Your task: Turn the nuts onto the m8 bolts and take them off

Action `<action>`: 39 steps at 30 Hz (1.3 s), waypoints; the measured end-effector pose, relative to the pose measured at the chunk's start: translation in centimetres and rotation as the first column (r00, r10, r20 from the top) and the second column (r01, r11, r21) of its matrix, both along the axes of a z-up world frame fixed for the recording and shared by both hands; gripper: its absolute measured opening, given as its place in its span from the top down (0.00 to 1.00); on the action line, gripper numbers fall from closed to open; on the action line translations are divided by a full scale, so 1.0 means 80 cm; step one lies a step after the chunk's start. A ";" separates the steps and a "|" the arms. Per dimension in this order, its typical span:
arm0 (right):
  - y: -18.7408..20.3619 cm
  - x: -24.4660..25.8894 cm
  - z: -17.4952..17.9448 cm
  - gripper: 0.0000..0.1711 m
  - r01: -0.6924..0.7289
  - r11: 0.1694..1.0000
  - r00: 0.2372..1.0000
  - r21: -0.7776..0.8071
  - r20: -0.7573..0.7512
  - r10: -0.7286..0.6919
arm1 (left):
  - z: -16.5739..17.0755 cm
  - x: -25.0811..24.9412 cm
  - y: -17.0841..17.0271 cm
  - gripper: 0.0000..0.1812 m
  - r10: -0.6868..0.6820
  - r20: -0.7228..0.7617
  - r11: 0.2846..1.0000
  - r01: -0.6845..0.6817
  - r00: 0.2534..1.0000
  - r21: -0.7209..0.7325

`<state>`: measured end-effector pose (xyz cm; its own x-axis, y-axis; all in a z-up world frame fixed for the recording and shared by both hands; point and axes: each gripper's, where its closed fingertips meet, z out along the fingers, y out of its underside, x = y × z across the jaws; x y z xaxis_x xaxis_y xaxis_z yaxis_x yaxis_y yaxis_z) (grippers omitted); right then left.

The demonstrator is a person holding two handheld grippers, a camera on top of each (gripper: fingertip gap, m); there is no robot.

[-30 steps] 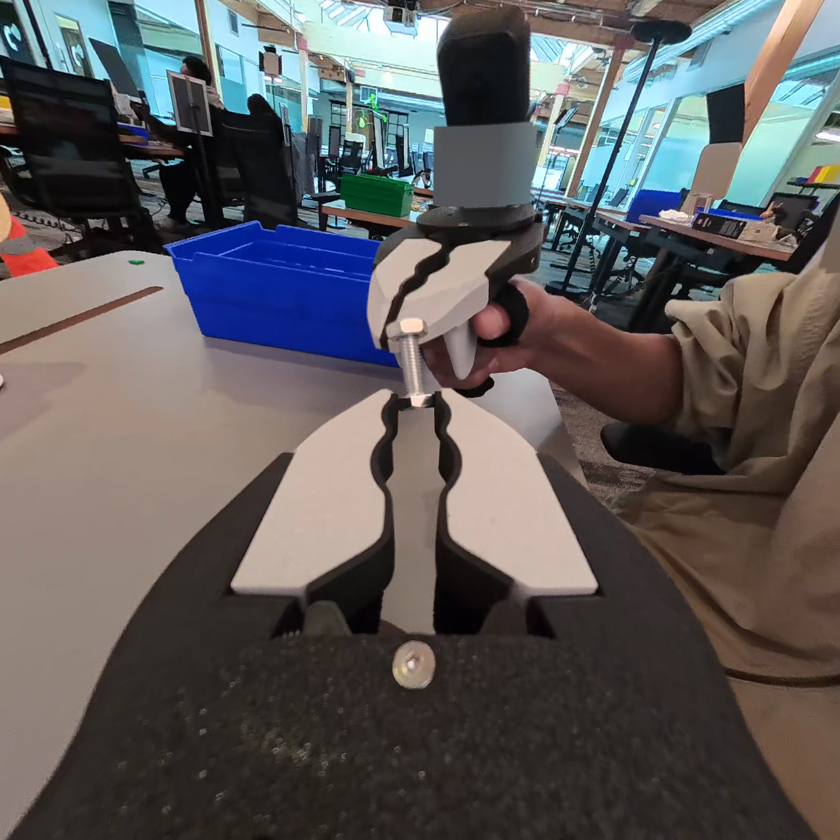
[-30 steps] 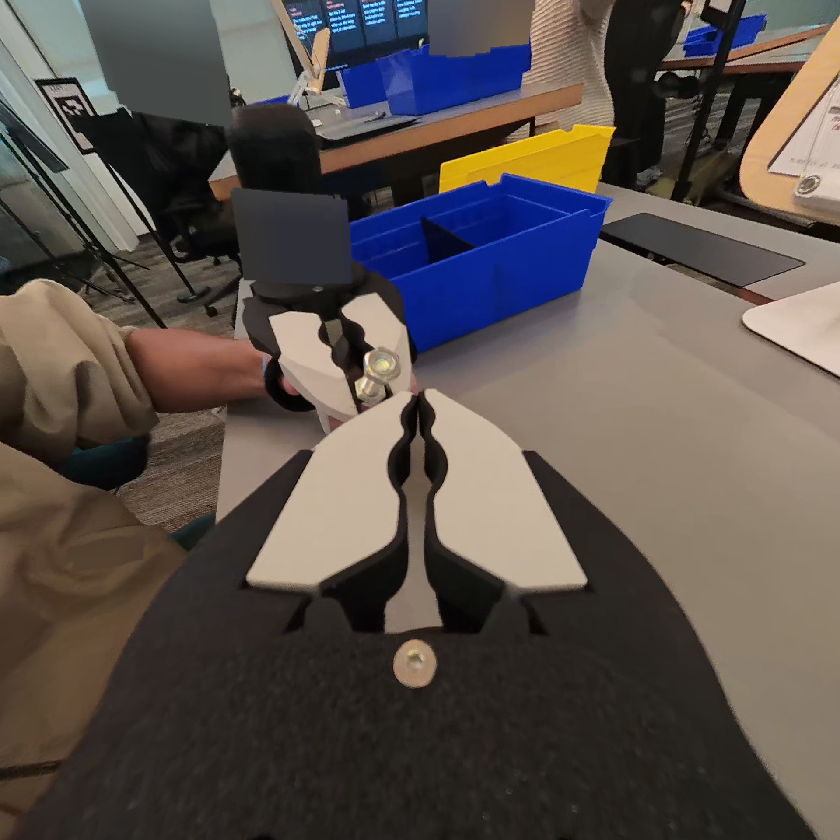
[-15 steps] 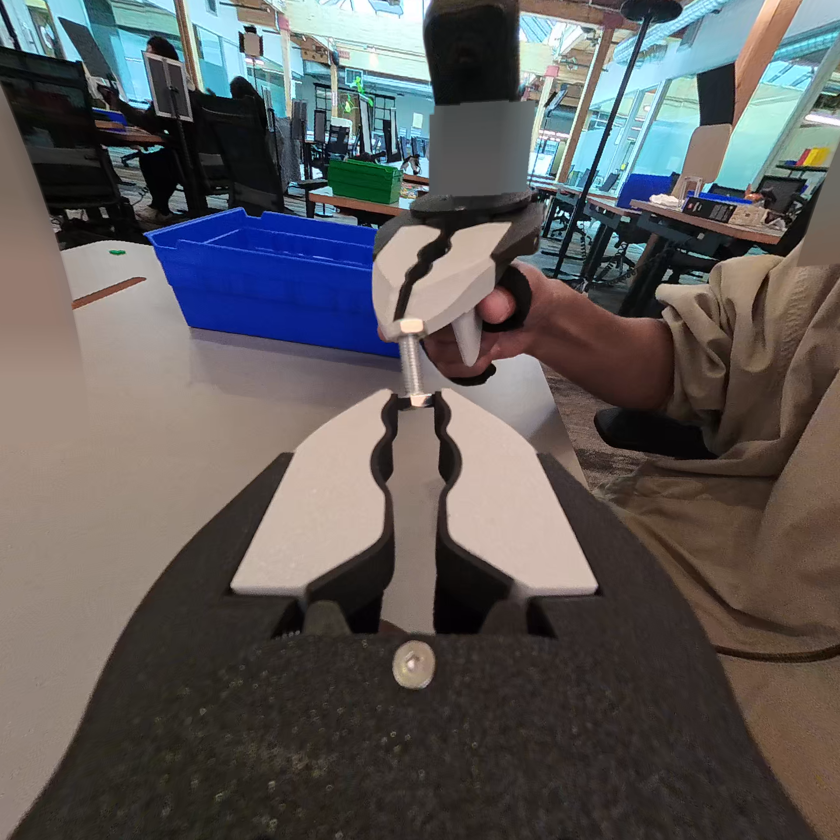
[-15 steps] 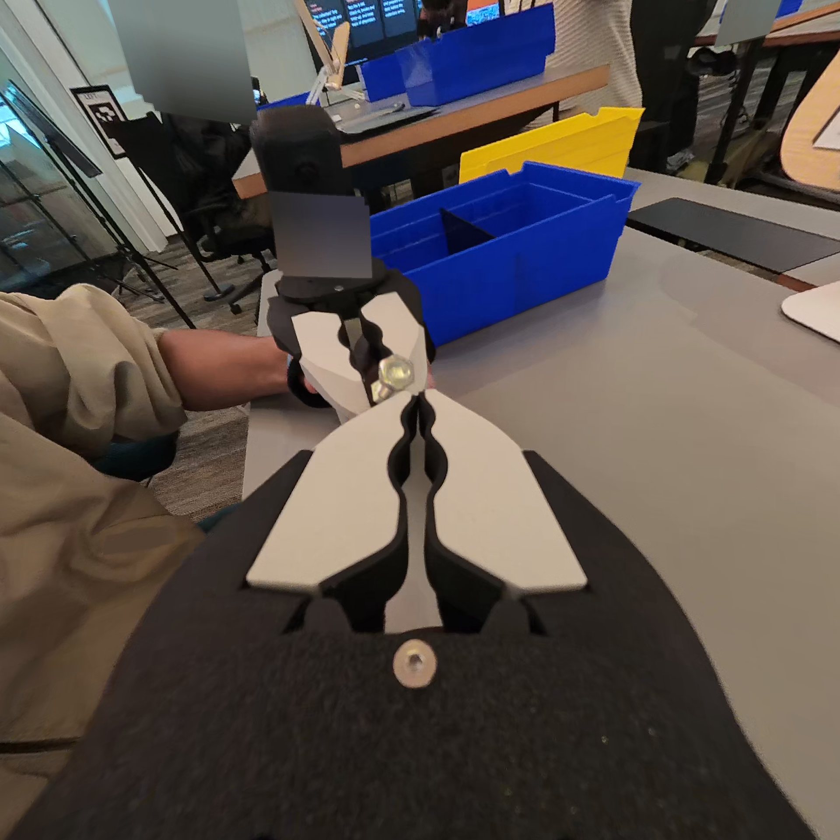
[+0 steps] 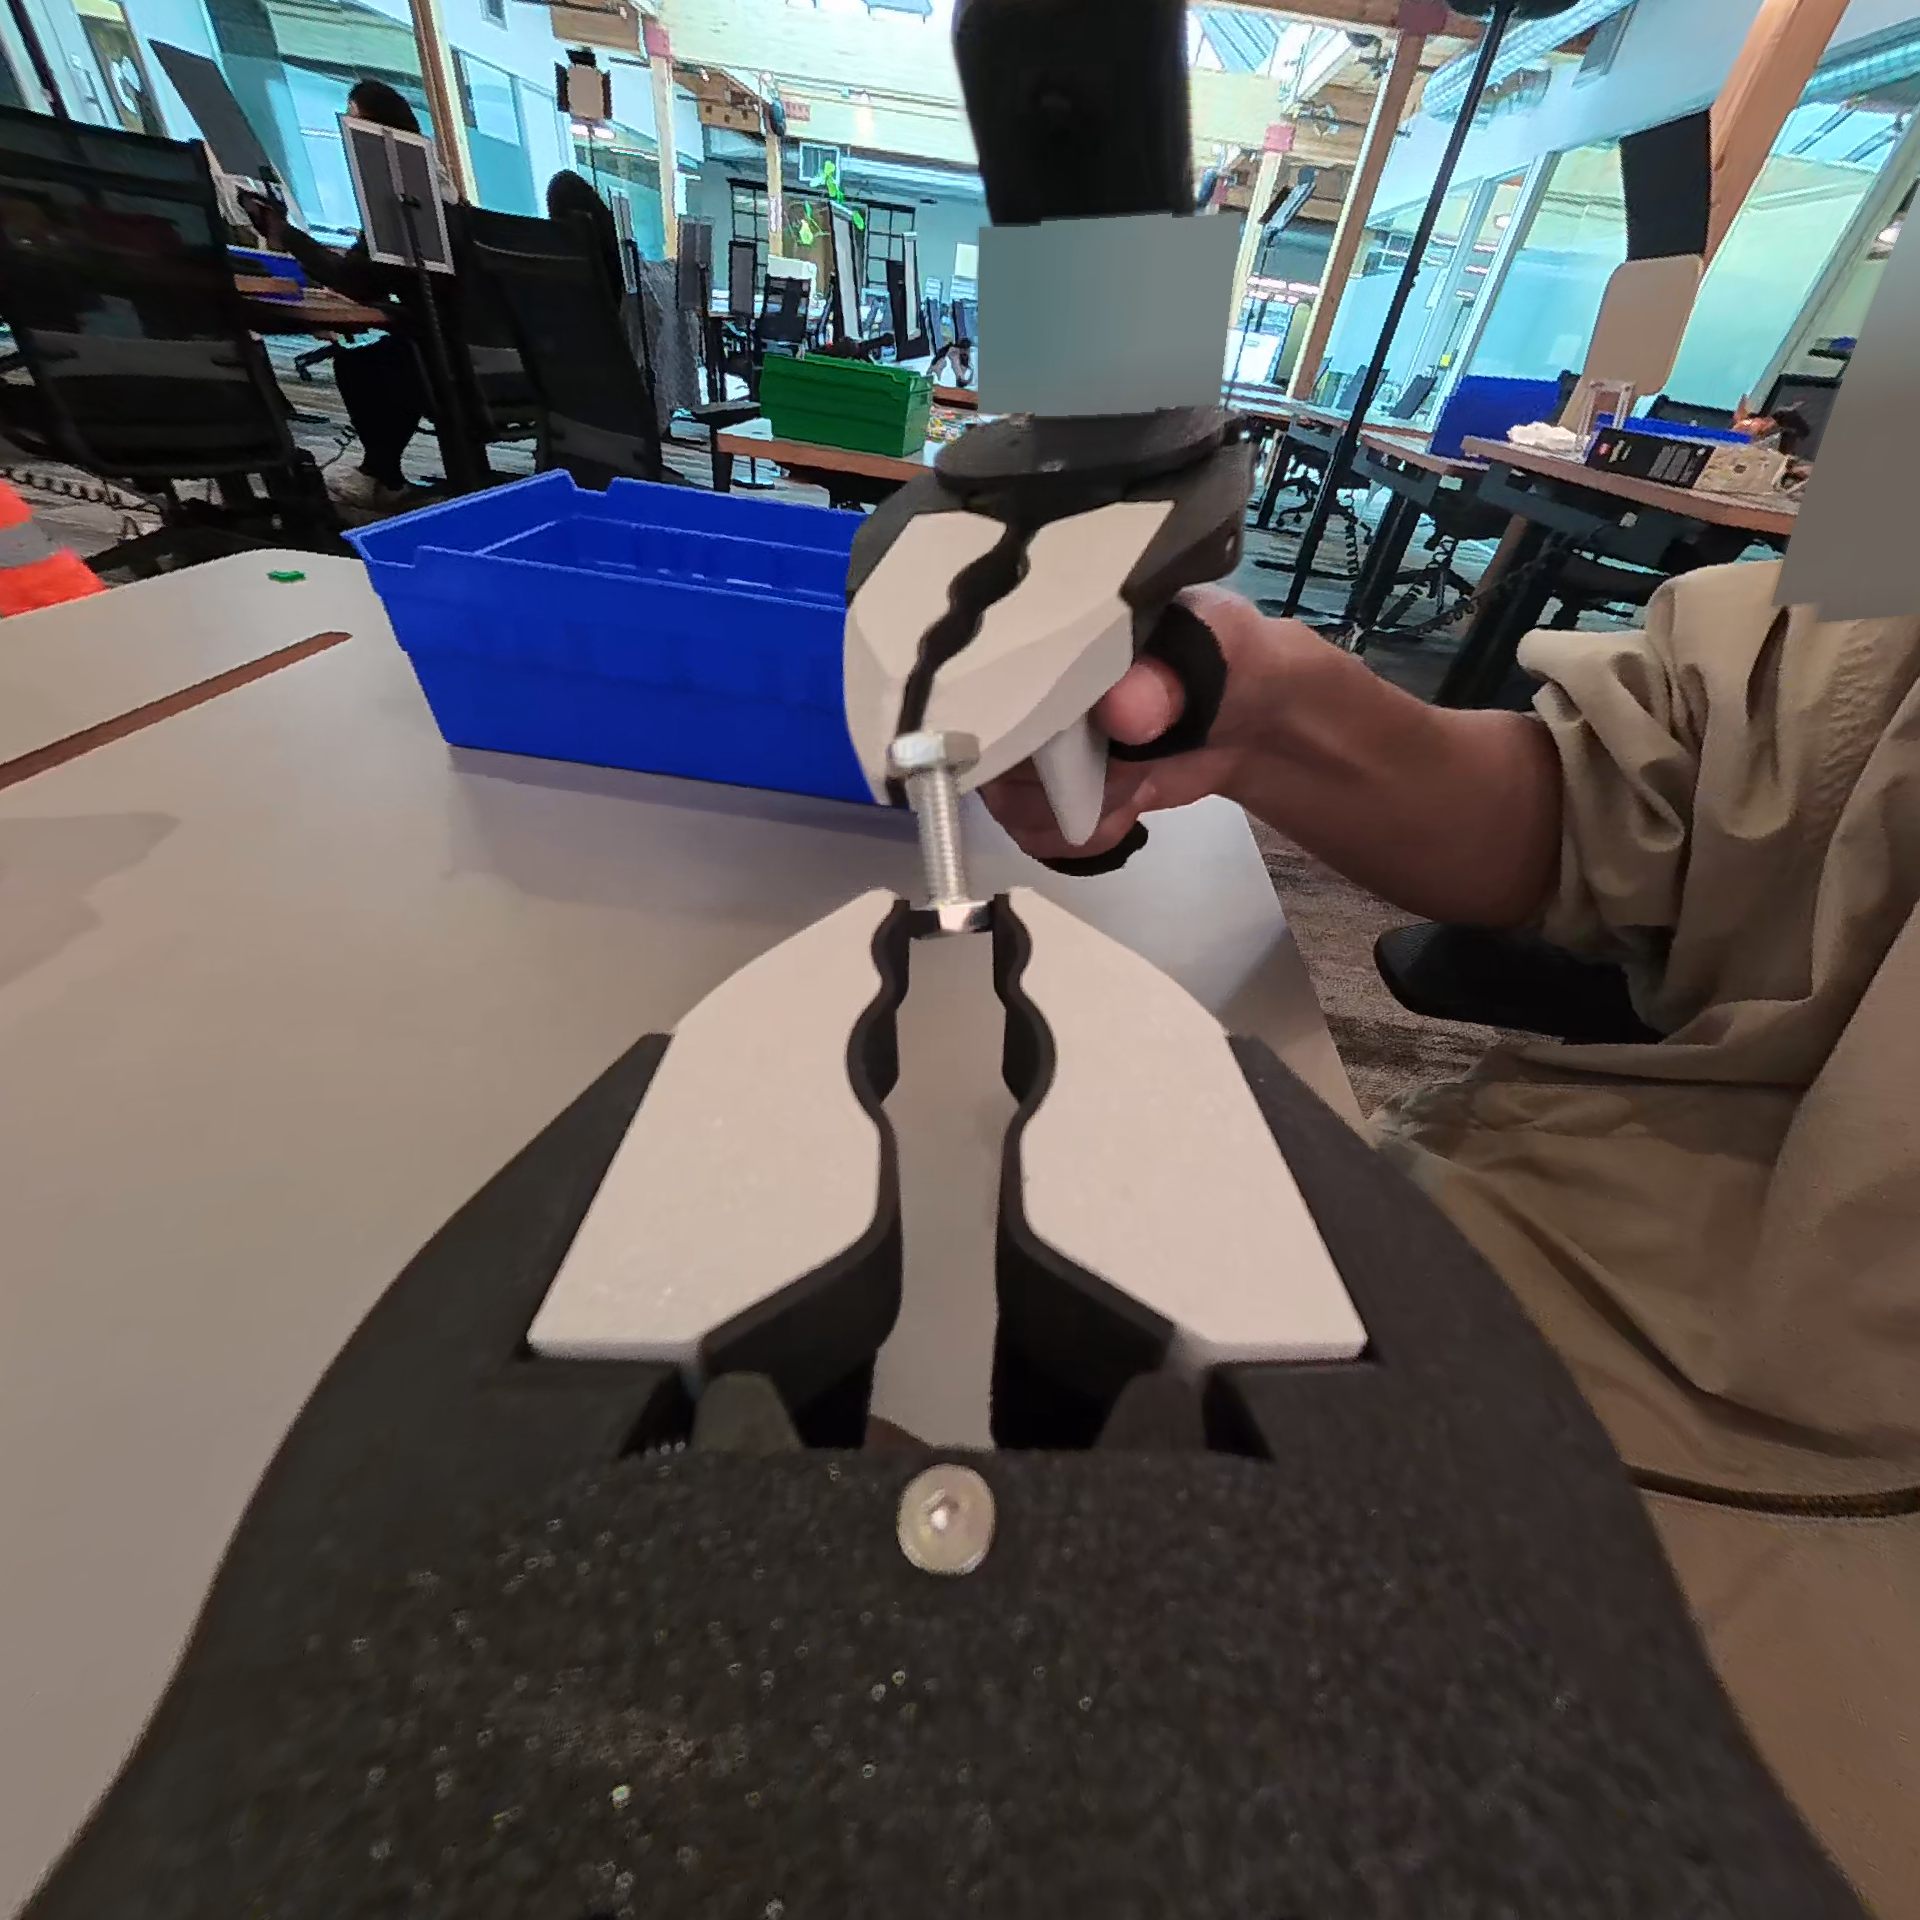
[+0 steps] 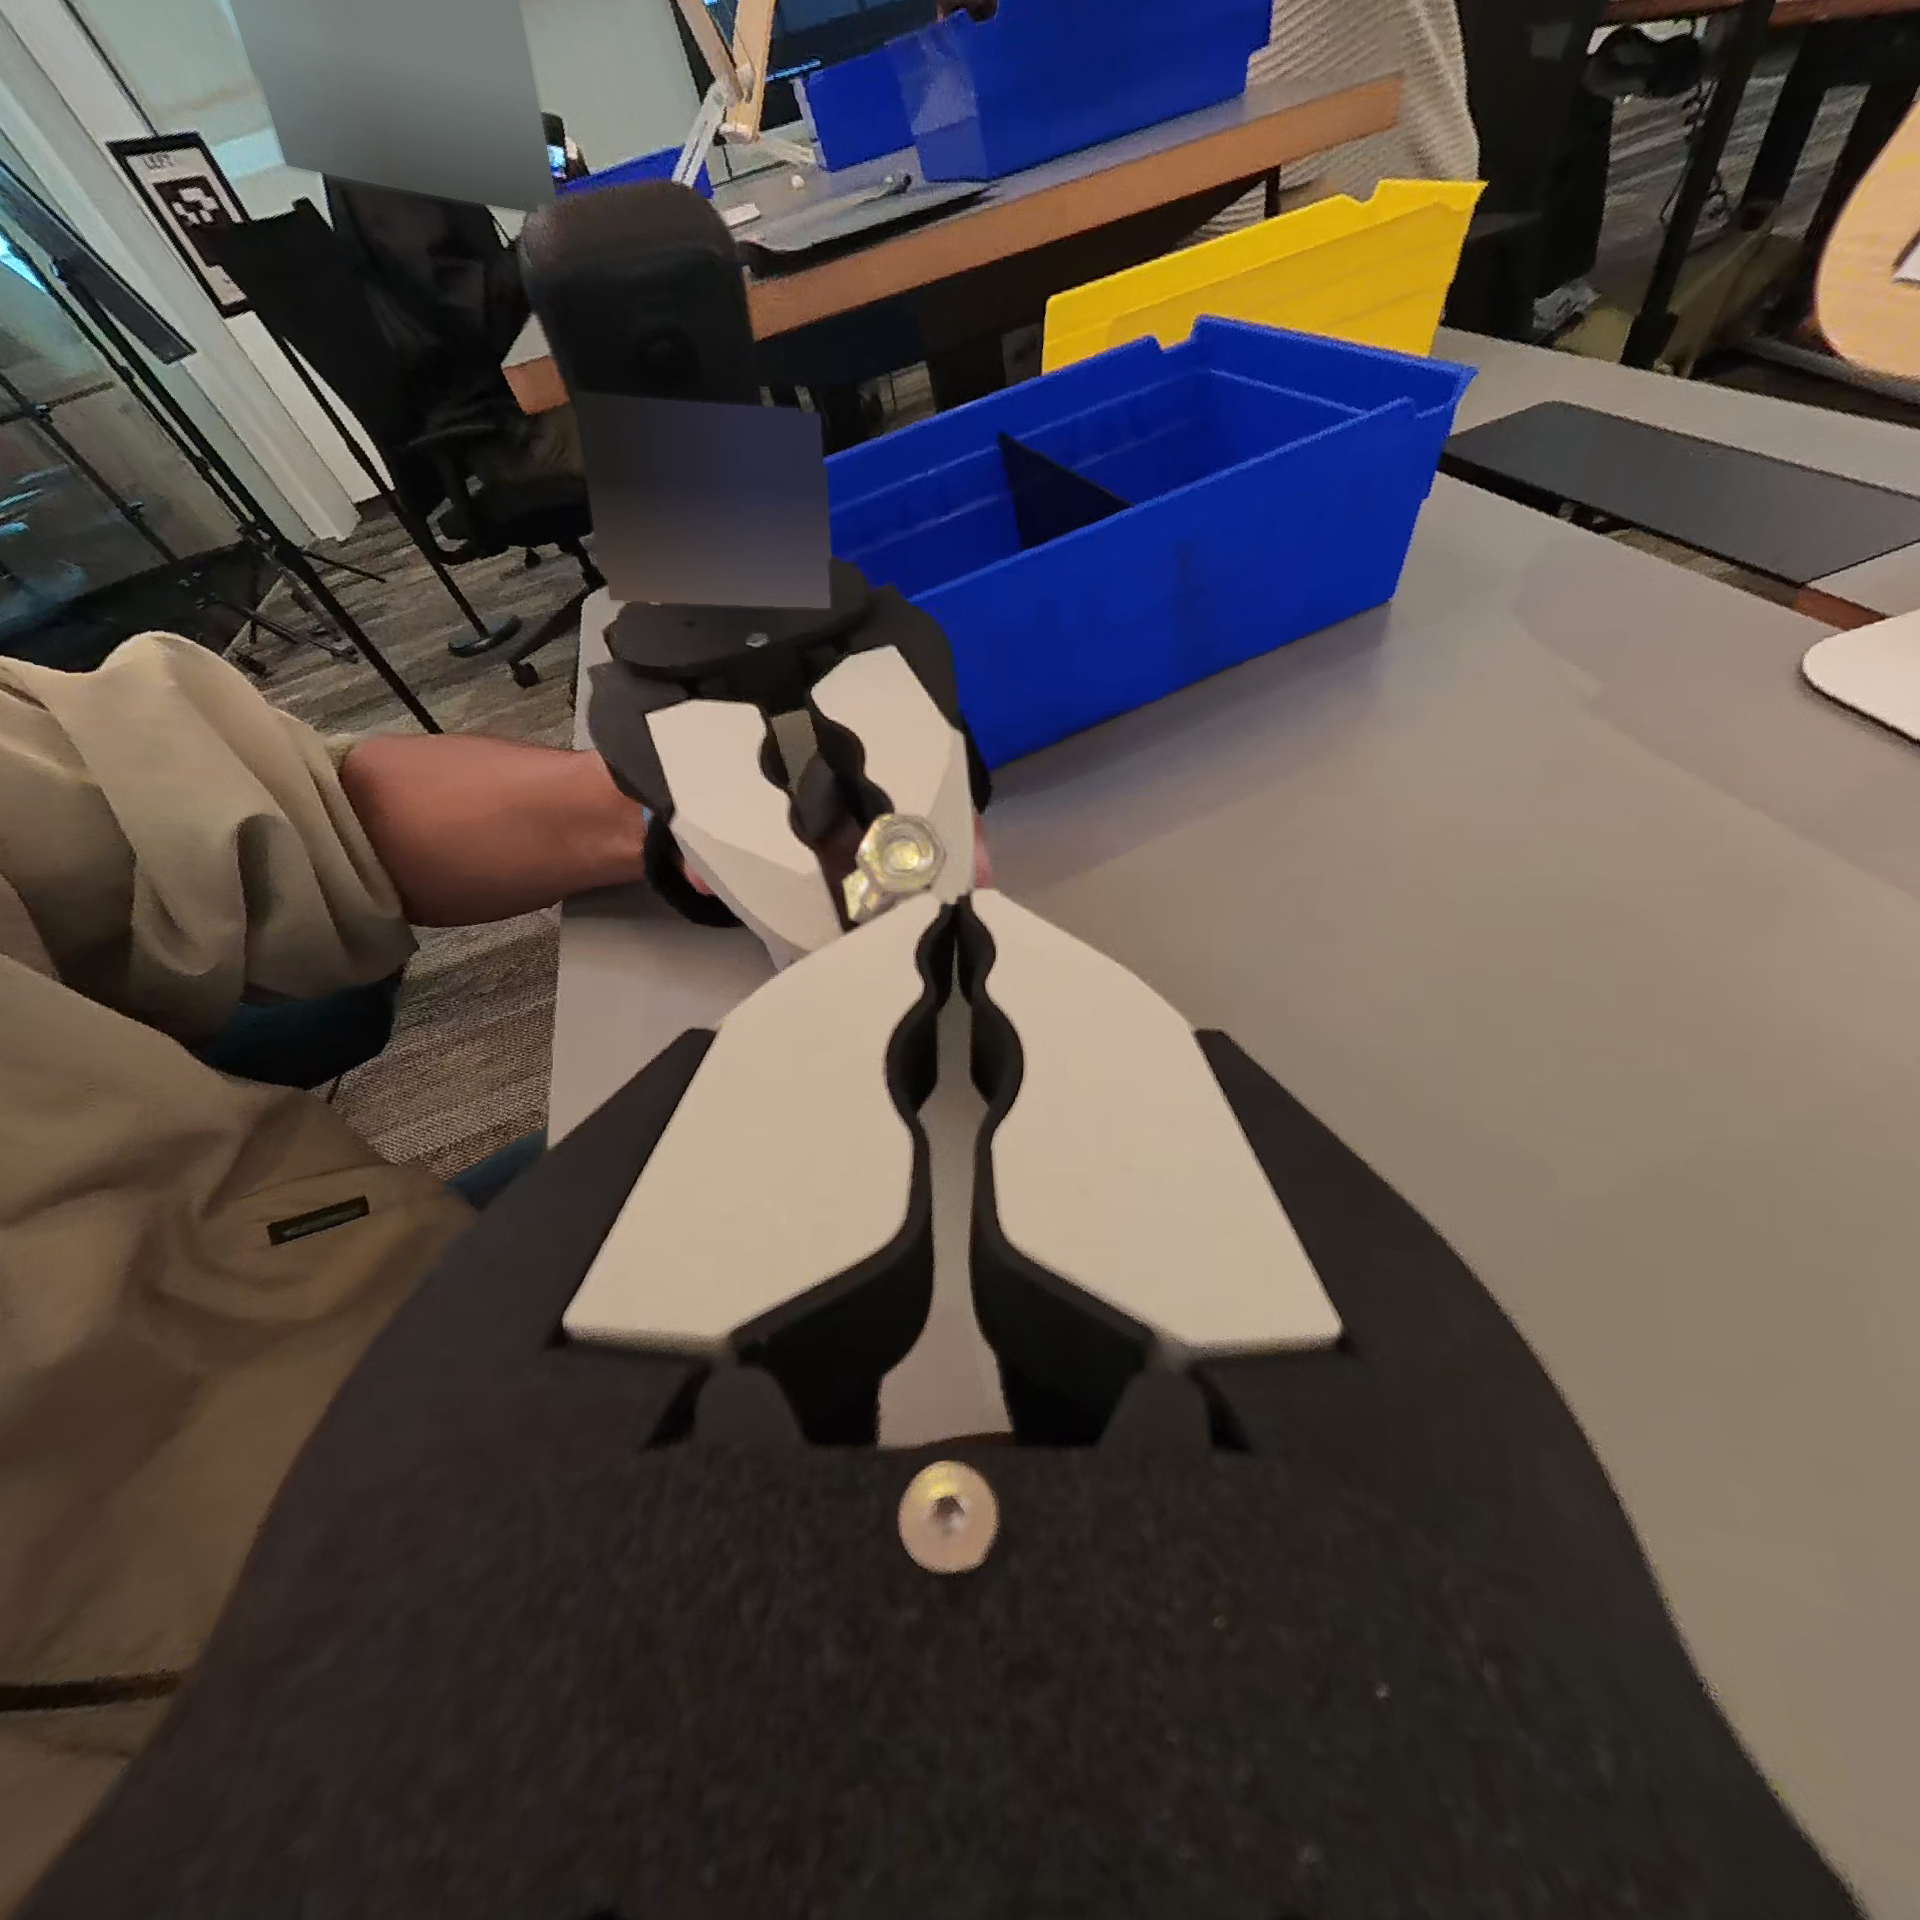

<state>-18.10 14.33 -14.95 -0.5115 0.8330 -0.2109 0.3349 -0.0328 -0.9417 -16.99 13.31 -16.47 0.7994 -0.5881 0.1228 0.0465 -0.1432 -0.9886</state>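
My left gripper (image 5: pixel 948 914) pinches the small silver hex nut (image 5: pixel 950 918); my right gripper (image 6: pixel 948 914), now tilted, clamps the silver steel bolt (image 5: pixel 938 821), so threading continues.

Nut (image 5: pixel 951 918) mostly buried between the left gripper (image 5: pixel 948 914) tips at frame centre, only its top edge shows. Bolt (image 5: pixel 940 821) thread end hidden inside it; head partly tucked into the right gripper (image 5: pixel 914 764). In the right wrist view the right gripper's own tips cover the bolt's head. Blue bin (image 6: pixel 1164 582) contents not visible. Sleeve (image 5: pixel 1704 935) cut off at right edge.
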 end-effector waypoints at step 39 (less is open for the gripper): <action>-0.026 0.003 0.016 0.85 -0.129 0.990 0.990 -0.059 -0.068 0.125 | 0.003 0.009 -0.011 0.91 -0.084 0.065 0.996 0.086 0.994 -0.021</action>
